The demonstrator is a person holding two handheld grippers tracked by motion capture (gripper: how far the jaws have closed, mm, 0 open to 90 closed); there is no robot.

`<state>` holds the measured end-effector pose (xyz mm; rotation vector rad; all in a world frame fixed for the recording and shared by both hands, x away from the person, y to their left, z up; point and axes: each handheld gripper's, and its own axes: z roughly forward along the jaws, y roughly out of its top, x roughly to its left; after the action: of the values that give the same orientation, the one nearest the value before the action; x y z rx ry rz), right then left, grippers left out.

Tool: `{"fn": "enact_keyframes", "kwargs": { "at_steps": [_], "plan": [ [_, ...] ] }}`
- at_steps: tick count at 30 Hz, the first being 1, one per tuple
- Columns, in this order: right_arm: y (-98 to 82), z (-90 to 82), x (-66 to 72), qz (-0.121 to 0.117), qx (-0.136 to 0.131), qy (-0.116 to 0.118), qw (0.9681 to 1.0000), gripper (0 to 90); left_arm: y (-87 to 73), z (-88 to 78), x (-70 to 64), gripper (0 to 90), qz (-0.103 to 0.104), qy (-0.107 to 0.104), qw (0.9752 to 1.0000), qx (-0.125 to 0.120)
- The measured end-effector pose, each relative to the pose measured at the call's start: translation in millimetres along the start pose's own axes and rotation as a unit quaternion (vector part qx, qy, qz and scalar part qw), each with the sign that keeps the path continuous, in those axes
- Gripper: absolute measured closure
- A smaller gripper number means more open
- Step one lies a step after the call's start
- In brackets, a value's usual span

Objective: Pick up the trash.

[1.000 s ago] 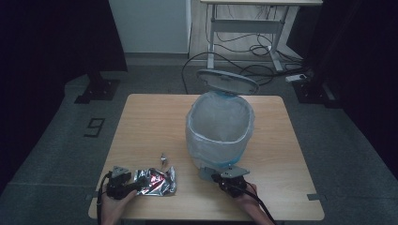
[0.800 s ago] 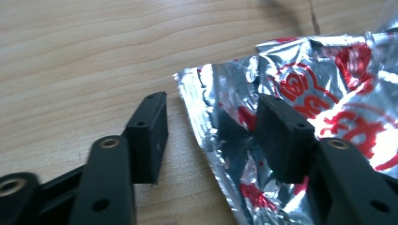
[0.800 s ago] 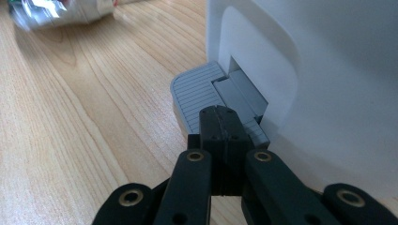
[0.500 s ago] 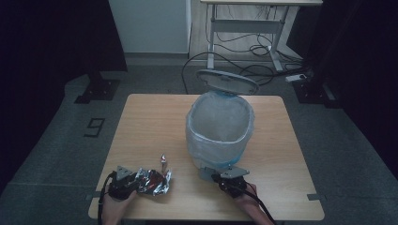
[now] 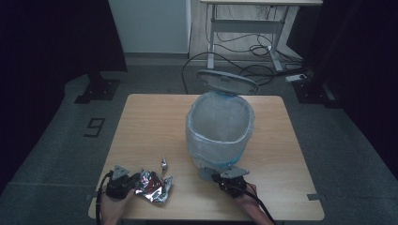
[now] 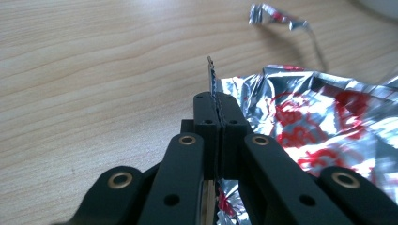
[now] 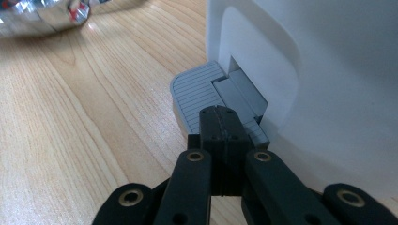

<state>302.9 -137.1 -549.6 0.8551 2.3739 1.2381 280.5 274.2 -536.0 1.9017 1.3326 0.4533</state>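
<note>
While left gripper [image 6: 217, 105] pinches serrated edge of foil wrapper [image 6: 324, 117], jaws having just closed on it, wrapper lies lower left of high view on bench [image 5: 141, 122]. Right gripper [image 7: 220, 117], pressed together, presses pedal [image 7: 197, 96] of pedal bin [image 5: 219, 129], lid [image 5: 227, 82] up. Wrapper looks light, crinkly, slippery, tear-prone; sealed edge is best hold.

Silver foil wrapper [image 6: 324, 117] flashes red print across its crinkles, a blue serrated edge poking up. The bin [image 5: 219, 133] shows white with a pale blue liner, grey lid [image 5: 227, 82] and ridged grey pedal [image 7: 202, 96]. Light wood-grain table [image 5: 150, 122], black jaws.
</note>
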Motion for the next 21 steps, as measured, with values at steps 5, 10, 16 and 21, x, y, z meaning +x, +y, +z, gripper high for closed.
{"fn": "enact_keyframes", "kwargs": {
  "at_steps": [5, 10, 16, 21],
  "plan": [
    [0.1, -0.2, -0.3, 0.000, 0.001, 0.000, 1.0000, 90.0, 0.1, -13.1, 8.5, 90.0, -0.034, -0.026, 0.9985, -0.033],
    [0.2, -0.2, -0.4, 0.001, 0.002, 0.001, 1.0000, 90.0, 1.6, -25.3, 12.6, 90.0, -0.058, -0.053, 0.9949, -0.063],
    [0.3, -0.1, -0.7, 0.000, 0.001, 0.001, 1.0000, 90.0, 6.6, -41.3, 9.7, 90.0, -0.058, -0.072, 0.9911, -0.096],
    [0.3, -0.2, -0.6, 0.003, 0.002, 0.002, 1.0000, 90.0, 9.1, -49.1, 7.1, 90.0, -0.056, -0.081, 0.9886, -0.114]
  ]
}}
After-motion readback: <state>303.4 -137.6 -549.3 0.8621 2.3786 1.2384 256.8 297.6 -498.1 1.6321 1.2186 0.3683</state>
